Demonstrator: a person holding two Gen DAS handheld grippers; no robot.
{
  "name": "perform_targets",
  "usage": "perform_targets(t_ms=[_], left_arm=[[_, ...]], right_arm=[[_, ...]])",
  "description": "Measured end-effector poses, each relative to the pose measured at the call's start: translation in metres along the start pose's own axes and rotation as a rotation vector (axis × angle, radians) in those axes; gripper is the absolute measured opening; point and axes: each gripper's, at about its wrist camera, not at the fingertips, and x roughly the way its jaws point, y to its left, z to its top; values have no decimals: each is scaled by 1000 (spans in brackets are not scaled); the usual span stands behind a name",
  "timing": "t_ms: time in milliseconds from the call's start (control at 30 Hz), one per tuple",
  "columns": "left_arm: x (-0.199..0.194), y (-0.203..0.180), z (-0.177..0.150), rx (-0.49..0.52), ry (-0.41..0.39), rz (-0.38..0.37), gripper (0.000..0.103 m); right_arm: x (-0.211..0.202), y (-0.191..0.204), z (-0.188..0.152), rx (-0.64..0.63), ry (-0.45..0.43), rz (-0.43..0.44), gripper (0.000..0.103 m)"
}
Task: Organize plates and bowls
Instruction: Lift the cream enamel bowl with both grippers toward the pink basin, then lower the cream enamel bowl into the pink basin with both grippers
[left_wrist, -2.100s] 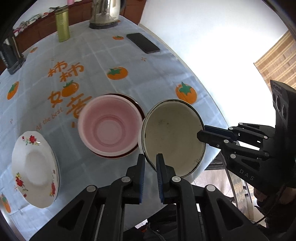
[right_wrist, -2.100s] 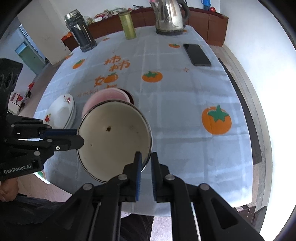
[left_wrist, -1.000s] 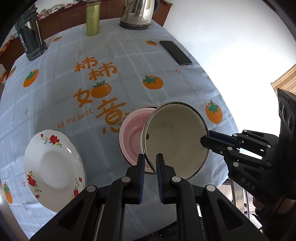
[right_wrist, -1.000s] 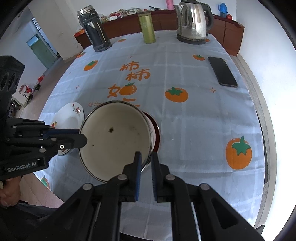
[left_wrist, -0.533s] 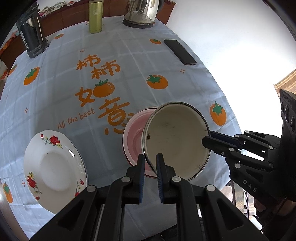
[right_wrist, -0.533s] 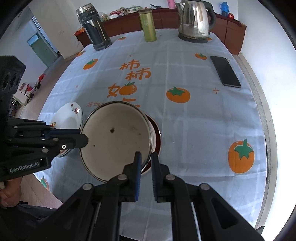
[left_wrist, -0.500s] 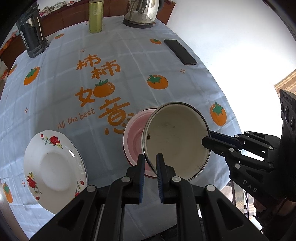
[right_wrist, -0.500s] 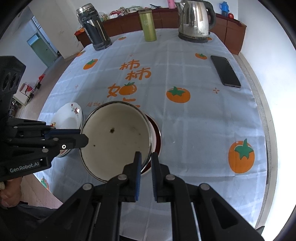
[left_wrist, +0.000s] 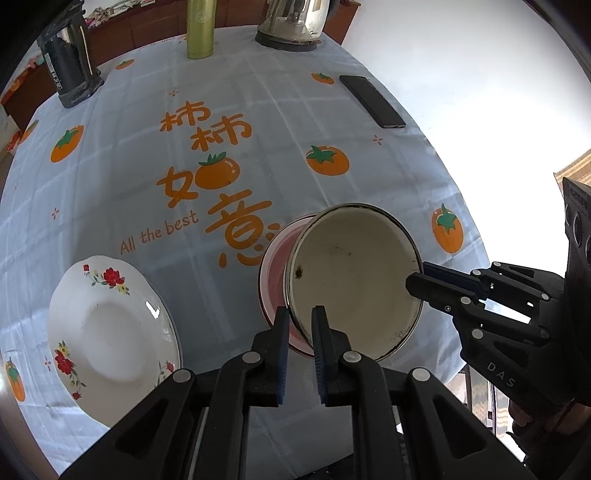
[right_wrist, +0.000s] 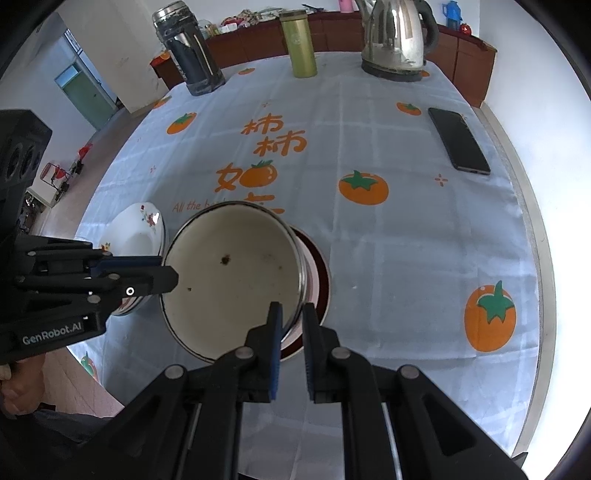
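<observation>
A cream enamel bowl (left_wrist: 354, 280) with a dark rim hangs tilted just above a pink bowl (left_wrist: 275, 266). My left gripper (left_wrist: 300, 314) is shut on its near rim in the left wrist view. My right gripper (right_wrist: 292, 310) is shut on the opposite rim; from the left wrist it shows as the right gripper (left_wrist: 417, 280). In the right wrist view the enamel bowl (right_wrist: 236, 280) hides most of the pink bowl (right_wrist: 309, 277), which sits on a dark red plate (right_wrist: 325, 284). The left gripper (right_wrist: 170, 273) shows at that bowl's left edge.
A white floral plate (left_wrist: 110, 332) lies left of the bowls, near the table's front edge. A phone (left_wrist: 371, 101) lies at the right edge of the tablecloth (left_wrist: 258, 110). A kettle (right_wrist: 395, 40), a green flask (right_wrist: 303, 44) and a dark flask (right_wrist: 192, 55) stand at the back.
Two seconds ago the enamel bowl hung to the right of the pink bowl; both grippers have carried it over the pink bowl. Over the last half second almost nothing has moved.
</observation>
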Motion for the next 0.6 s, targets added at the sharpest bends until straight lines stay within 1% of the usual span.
perform_targets(t_ms=[600], left_arm=[[13, 2, 2, -2, 24, -1, 13]], right_arm=[[12, -5, 1, 11, 27, -1, 11]])
